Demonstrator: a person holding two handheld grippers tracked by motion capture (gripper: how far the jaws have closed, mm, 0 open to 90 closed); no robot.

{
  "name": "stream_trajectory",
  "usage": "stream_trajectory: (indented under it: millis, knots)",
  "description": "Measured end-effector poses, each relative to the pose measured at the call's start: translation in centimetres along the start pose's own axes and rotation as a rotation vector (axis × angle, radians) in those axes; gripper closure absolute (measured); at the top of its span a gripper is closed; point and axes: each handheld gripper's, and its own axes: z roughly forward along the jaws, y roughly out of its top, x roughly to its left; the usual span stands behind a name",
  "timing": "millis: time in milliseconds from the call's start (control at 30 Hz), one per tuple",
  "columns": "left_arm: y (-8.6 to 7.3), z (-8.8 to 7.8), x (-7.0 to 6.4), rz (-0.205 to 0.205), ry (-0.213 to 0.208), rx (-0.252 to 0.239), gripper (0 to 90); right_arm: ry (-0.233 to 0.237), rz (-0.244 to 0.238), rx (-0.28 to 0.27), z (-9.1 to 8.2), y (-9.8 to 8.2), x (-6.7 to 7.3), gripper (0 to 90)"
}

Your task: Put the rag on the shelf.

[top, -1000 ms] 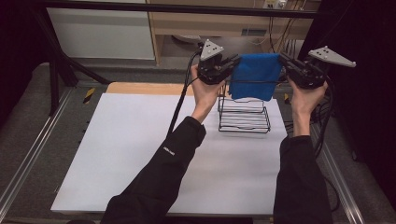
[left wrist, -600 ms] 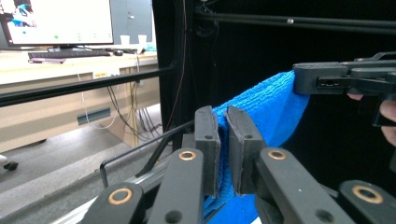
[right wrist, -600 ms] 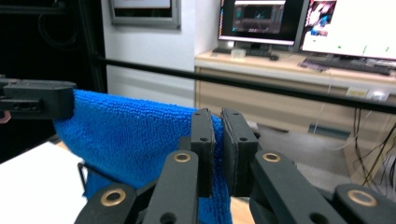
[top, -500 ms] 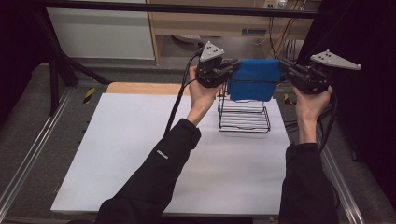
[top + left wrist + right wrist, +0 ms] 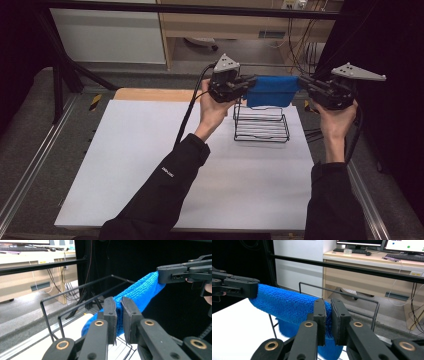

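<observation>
Hanging: cloth (image 5: 272,91), blue, stretched between two grippers in the air above the rack (image 5: 261,123)
Cloth shape: pulled taut along its top edge, the lower part sagging toward the rack's upper wires
Cloth place: over the far right part of the table (image 5: 150,150), clear of its white top
Left gripper (image 5: 248,81): jaws pinching one end of the cloth; in the left gripper view the pads (image 5: 112,315) stand close together with blue fabric (image 5: 140,295) squeezed between them
Right gripper (image 5: 302,82): jaws pinching the other end; in the right gripper view the cloth (image 5: 287,305) runs from its pads (image 5: 322,315) across to the other gripper (image 5: 257,291)
Rack: black wire, standing on the table just under the cloth
Hands: left hand (image 5: 214,107) and right hand (image 5: 336,119) raised, in black sleeves, grippers pointing toward each other
Beyond table: wooden desk (image 5: 240,25), cables
</observation>
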Motion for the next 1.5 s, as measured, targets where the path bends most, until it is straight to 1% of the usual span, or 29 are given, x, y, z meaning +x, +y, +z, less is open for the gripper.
stream_trajectory:
  millis: [133,200,267,367,500,600,633,700,800,933,1000,1067,1100,1200,1233,1333,1400,1500]
  knots:
    - [-0.4,-0.1,-0.4,0.012,0.01,0.029,81.1,0.016,0.008,0.029,-0.1,-0.5,0.1,83.0]
    - [-0.7,-0.1,-0.6,0.011,0.01,0.038,80.9,0.028,0.018,0.043,-0.1,-0.8,0.0,83.0]
    - [-1.0,-0.1,-0.7,0.008,0.011,0.05,80.5,0.035,0.018,0.056,-0.1,-1.2,0.0,82.9]
    - [-1.4,0.1,-0.8,0.007,0.014,0.072,79.9,0.043,0.021,0.065,0.0,-1.7,0.0,82.9]
    - [-1.5,-0.1,-0.8,0.012,0.012,0.089,77.5,0.045,0.021,0.07,0.2,-2.4,-0.1,82.8]
    - [-0.9,-0.5,-0.8,-0.003,0.001,0.083,71.2,0.044,0.018,0.07,0.4,-2.8,-0.2,82.7]
    - [-0.6,-0.7,-0.8,-0.012,-0.005,0.077,70.6,0.045,0.019,0.069,0.4,-2.9,-0.2,82.7]
    - [0.1,-1.0,-1.0,-0.01,-0.001,0.067,70.2,0.043,0.017,0.068,0.5,-3.0,-0.2,82.6]
    - [0.8,-1.0,-1.3,-0.007,0.009,0.072,71.9,0.043,0.013,0.069,0.5,-3.2,-0.2,82.4]
    - [0.9,-0.9,-1.4,-0.018,0.002,0.076,74.2,0.044,0.011,0.075,0.6,-3.5,-0.2,82.2]
    - [0.9,-0.9,-1.3,-0.023,0.001,0.062,74.6,0.044,0.007,0.077,0.6,-3.6,-0.2,82.2]
    - [1.0,-1.1,-1.1,-0.04,-0.007,0.04,76.9,0.043,0.001,0.079,0.7,-3.7,-0.2,82.1]
    - [1.1,-1.1,-1.0,-0.046,-0.007,0.044,77.1,0.046,-0.001,0.081,0.7,-3.8,-0.2,81.9]
    - [1.1,-0.6,-1.0,-0.043,-0.003,0.091,78.0,0.045,-0.006,0.082,0.8,-3.9,-0.1,81.8]
    - [0.9,-0.4,-1.0,-0.047,-0.01,0.117,79.5,0.046,-0.005,0.083,0.9,-3.9,-0.1,81.8]
    - [0.2,0.0,-1.1,-0.044,-0.022,0.151,84.1,0.047,-0.005,0.083,0.9,-4.0,-0.1,81.4]
    - [-0.5,0.3,-1.2,-0.029,-0.014,0.185,85.1,0.048,-0.005,0.082,0.9,-4.0,-0.1,80.8]
    - [-1.2,0.8,-1.1,-0.016,-0.004,0.217,86.0,0.048,-0.006,0.084,0.8,-4.0,-0.1,79.4]
